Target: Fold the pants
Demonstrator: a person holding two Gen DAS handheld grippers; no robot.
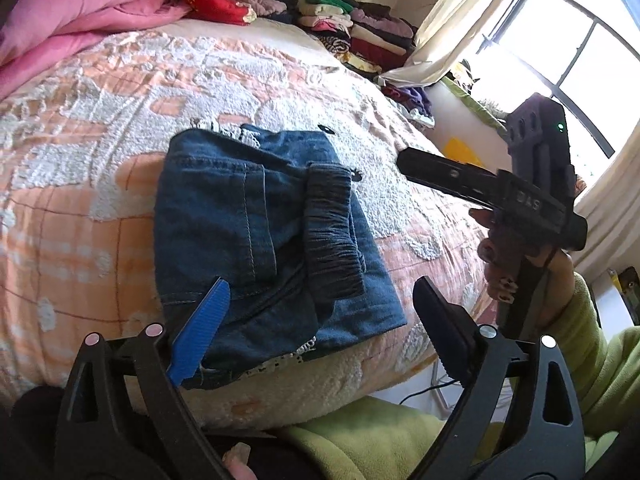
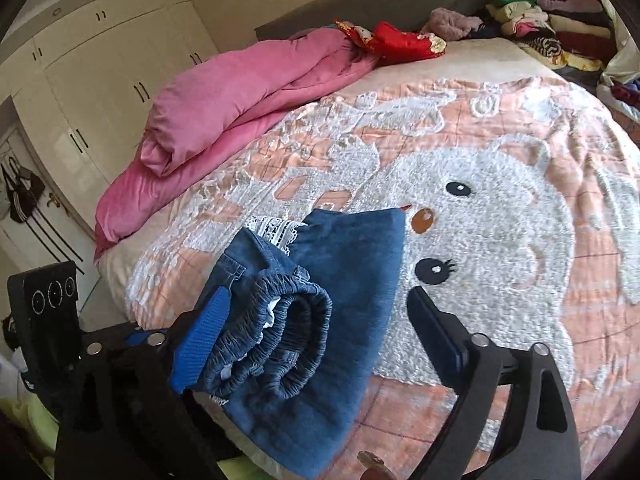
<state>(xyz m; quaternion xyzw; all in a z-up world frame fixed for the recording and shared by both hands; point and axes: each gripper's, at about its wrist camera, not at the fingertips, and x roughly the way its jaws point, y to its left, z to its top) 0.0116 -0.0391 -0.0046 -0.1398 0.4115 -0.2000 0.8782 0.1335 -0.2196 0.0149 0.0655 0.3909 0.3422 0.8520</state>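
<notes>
Nearest in the left wrist view, the left gripper (image 1: pixel 320 320) stands with its jaws spread wide, the blue pad (image 1: pixel 200 332) of 1 finger lying against the near left corner of the folded pants (image 1: pixel 256 232) while the other finger hangs apart off the right edge, so nothing is pinched. The pants are a compact blue denim bundle lying near the near edge of the bed, with the gathered elastic waistband (image 1: pixel 334 232) turned up on top and white lace trim showing at the near and far ends. To the right of them, the right gripper (image 1: pixel 440 176) is held clear above the bedspread by a hand (image 1: pixel 516 276) in a green sleeve. In the right wrist view its jaws also stand wide apart, with the rolled waistband end of the pants (image 2: pixel 316 320) between the 2 fingers; the blue pad on the left side sits against the denim, the right finger does not touch it. The pants rest on a peach bedspread (image 2: pixel 500 220) with a white bear figure. Farther back lie a pink quilt (image 2: pixel 240 100) at far left and stacks of folded clothes (image 2: pixel 552 20) at far right.
</notes>
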